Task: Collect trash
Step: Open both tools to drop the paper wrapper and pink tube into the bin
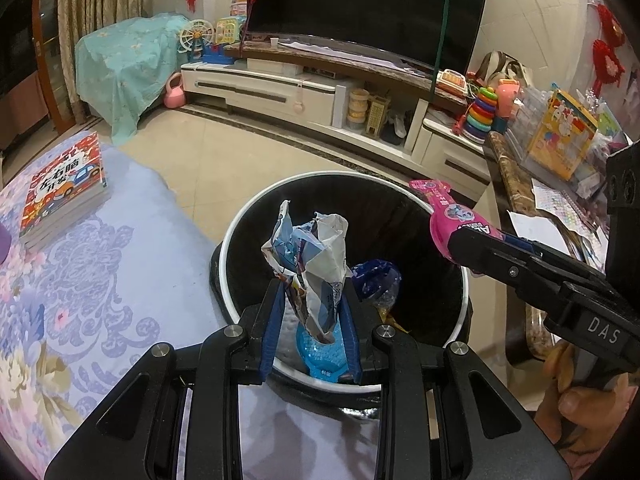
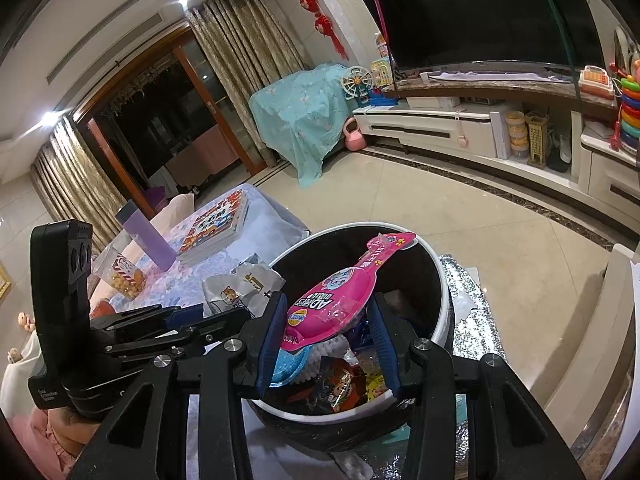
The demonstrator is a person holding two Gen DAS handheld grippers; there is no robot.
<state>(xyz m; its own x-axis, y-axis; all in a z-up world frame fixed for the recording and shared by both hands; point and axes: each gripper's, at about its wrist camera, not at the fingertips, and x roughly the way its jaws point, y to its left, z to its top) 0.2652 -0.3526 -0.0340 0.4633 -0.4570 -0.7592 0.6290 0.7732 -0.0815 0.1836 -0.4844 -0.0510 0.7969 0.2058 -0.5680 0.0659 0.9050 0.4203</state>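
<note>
Now, left fingers (image 1: 311, 304) pinching crumpled foil wrapper (image 1: 310, 264), right fingers (image 2: 328, 336) clamping glossy pink packet (image 2: 340, 292), over round black bin (image 1: 240, 224).

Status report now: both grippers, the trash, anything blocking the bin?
Left gripper shut on crumpled wrapper, over bin. Right gripper shut on pink package, over bin. Nothing blocking.

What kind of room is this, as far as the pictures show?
Most likely a family living room: a large television on a long low TV cabinet, children's toys such as a stacking ring toy, and curtains at a sliding door.
</note>
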